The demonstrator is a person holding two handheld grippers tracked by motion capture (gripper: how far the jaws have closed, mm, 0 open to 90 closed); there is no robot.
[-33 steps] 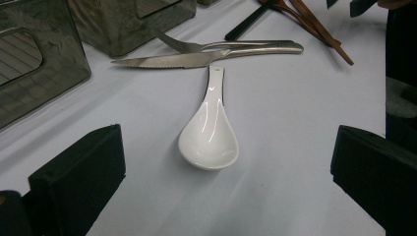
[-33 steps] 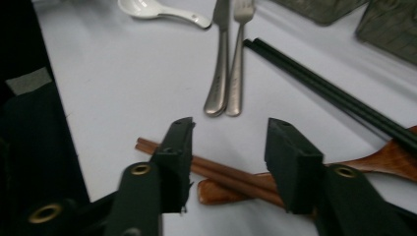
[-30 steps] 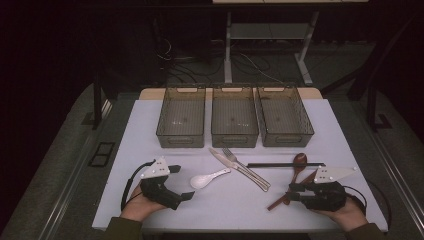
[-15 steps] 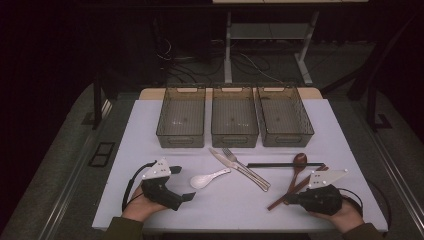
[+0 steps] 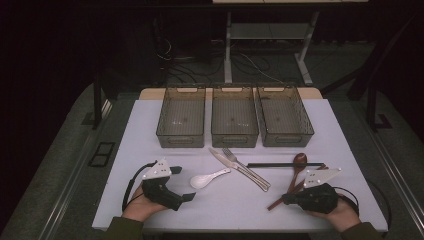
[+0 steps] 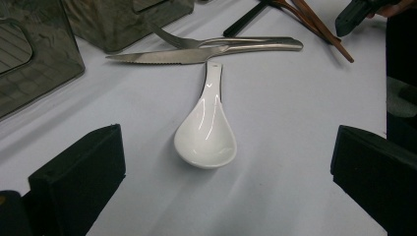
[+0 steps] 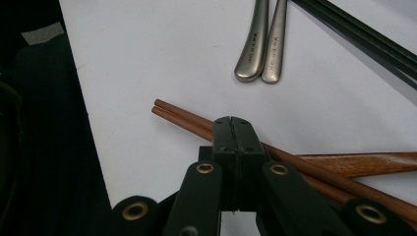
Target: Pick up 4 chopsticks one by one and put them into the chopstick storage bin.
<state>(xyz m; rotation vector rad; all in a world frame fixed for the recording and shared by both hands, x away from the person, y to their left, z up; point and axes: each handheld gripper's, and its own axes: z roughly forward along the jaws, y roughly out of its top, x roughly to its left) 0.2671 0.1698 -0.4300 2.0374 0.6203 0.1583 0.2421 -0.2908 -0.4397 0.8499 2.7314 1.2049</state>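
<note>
The slim, round-sectioned brown wooden chopsticks (image 7: 182, 117) are lying crossed over a wooden spoon (image 7: 364, 163) near the smooth white counter's (image 5: 225, 205) front right edge. The right tool (image 7: 232, 123) is sitting pressed shut above them; whether it is gripping them is unclear. The left tool (image 5: 184, 184) is gaping wide around a glossy white ceramic spoon (image 6: 206, 132).
</note>
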